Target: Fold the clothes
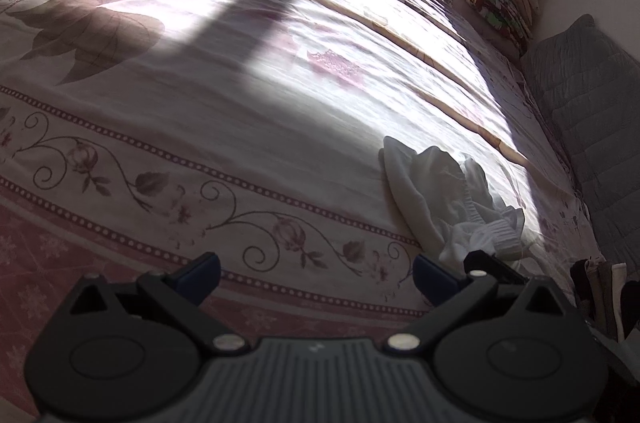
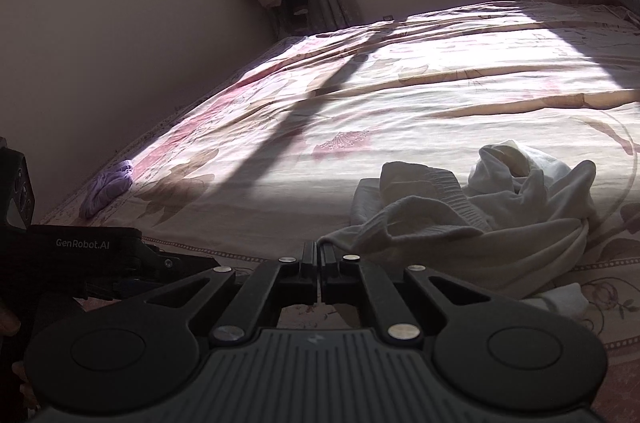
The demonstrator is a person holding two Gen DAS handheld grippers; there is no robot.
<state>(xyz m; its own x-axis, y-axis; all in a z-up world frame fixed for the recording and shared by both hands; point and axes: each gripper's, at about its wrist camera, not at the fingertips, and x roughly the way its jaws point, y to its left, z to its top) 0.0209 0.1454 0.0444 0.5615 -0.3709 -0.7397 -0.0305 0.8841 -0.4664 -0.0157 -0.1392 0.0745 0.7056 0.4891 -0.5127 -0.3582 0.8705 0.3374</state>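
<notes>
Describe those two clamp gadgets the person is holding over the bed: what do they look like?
Both are matte black plastic. The left gripper has round hubs, silver screw heads, a ribbed grey plate between the hubs, and blue pads on its fingertips. The right gripper has the same build. Seen from the right camera, the left one's side reads "GenRobot.AI" in white. No cables or sleeves show.

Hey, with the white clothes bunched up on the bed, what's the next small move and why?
Probably swing the open left gripper right toward the crumpled white garment. It holds nothing, while the right gripper looks shut at the garment's near edge.
</notes>
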